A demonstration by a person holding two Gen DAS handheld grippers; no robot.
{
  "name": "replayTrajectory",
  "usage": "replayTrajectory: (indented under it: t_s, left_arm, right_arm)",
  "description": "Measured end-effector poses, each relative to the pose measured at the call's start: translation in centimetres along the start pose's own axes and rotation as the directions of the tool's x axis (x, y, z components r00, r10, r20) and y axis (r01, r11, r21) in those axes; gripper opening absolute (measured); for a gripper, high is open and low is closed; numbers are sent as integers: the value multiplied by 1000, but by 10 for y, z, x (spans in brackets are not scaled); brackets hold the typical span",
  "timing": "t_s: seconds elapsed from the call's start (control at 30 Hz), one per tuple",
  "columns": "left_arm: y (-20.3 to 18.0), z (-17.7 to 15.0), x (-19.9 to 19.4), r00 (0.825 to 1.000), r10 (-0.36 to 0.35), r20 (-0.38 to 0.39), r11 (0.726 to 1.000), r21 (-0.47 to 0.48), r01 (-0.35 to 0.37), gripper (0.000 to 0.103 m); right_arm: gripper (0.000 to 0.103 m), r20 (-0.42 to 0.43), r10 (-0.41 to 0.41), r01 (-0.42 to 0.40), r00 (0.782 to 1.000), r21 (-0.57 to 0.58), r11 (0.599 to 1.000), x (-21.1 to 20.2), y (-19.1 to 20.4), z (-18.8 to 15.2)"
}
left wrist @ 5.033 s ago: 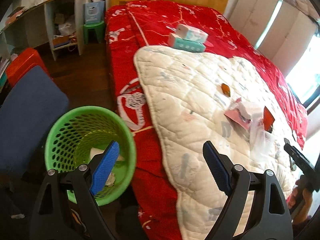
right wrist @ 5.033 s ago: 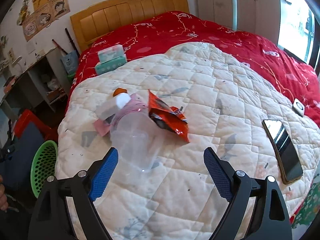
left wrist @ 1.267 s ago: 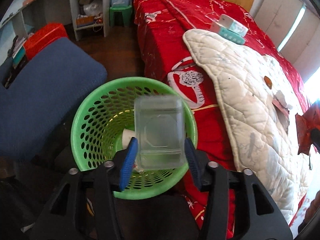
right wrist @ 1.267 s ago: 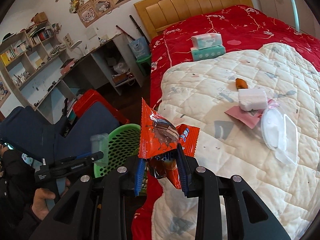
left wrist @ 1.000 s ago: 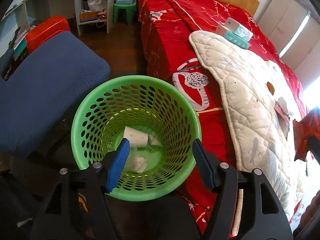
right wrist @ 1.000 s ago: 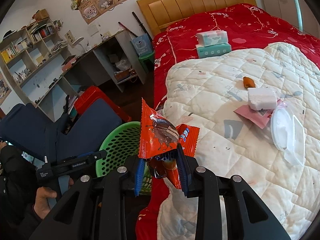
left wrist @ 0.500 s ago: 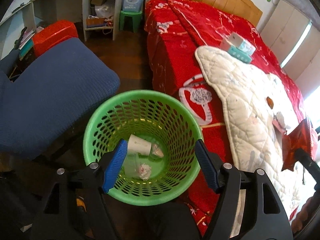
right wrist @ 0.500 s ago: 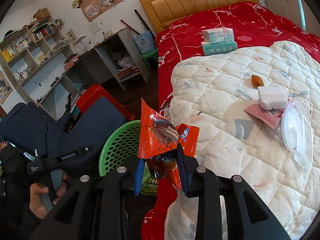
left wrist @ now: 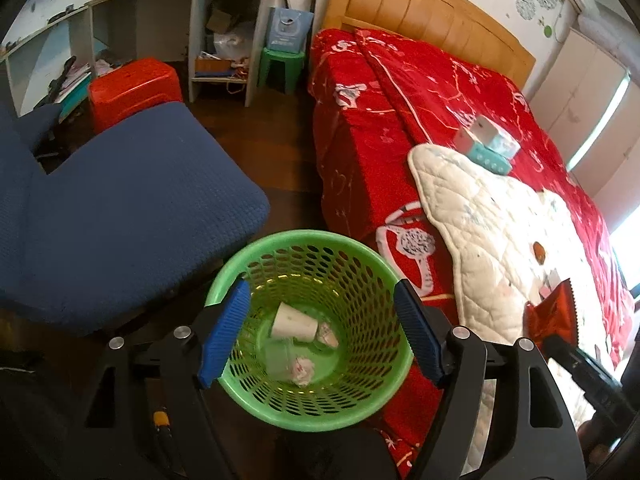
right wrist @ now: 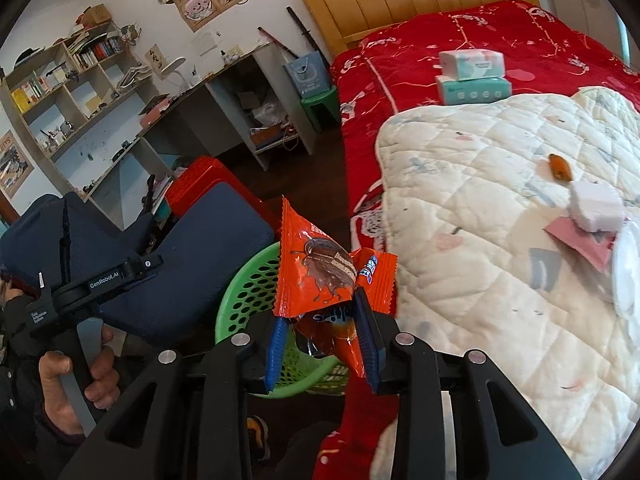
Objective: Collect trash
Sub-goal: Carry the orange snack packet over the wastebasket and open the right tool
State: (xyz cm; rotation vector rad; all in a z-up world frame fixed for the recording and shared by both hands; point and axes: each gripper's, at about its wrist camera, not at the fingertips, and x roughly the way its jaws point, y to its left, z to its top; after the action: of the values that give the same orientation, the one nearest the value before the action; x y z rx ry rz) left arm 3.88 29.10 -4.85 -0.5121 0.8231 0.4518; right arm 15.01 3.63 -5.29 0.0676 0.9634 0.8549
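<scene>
Right wrist: one orange wrapper (right wrist: 316,276), two stacked tissue packs (right wrist: 472,76).

Two tissue boxes (right wrist: 472,76) stacked on red bedspread (left wrist: 400,92); navy cushion (left wrist: 120,216) beside bed; green stool (left wrist: 280,68) by shelving.

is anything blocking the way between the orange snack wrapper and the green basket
Nothing visible does. The right hand-held gripper holds the orange snack wrapper just short of the green basket, whose mouth is uncovered. The left hand-held gripper, jaws opening and empty, hovers above it.
</scene>
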Motion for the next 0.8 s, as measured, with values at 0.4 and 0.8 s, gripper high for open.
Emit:
replayTrajectory:
  t_s: [0.4,0.8]
  left_arm:
    - [26,13,-8,999,8,32,998,-66,-6,75]
    - [16,13,-5,1000,-9,27,997,-70,11,76]
  right_arm:
    - [43,-89,73,-74,993,-13,997,63,50,0]
    - [65,-112,97,-99,989,-13,995,74,58,-8]
